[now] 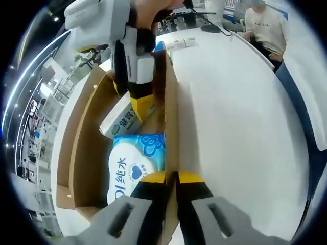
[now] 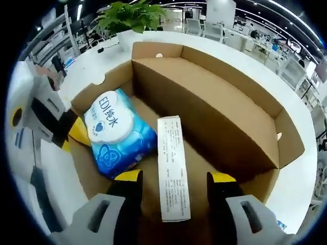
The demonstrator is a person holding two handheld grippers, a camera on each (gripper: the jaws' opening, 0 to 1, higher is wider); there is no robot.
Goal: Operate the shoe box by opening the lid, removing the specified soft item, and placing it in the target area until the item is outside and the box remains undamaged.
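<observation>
Left gripper (image 1: 170, 179): jaws narrow, pinching the upright wall of the open brown cardboard shoe box (image 1: 171, 109) between them. Left of these jaws, inside the box, lies the soft blue-and-white wet-wipes pack (image 1: 134, 166); beyond it, a long white printed carton (image 1: 118, 120). Right gripper (image 2: 174, 179): jaws wide, straddling the white carton (image 2: 173, 168) on the box floor, not touching. Wipes pack (image 2: 116, 133) just left of them. White tabletop (image 1: 240, 112) beneath.

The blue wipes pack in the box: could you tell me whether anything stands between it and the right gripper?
Nothing covers the wipes pack; the lid is open. The right gripper straddles the white carton beside it.
</observation>
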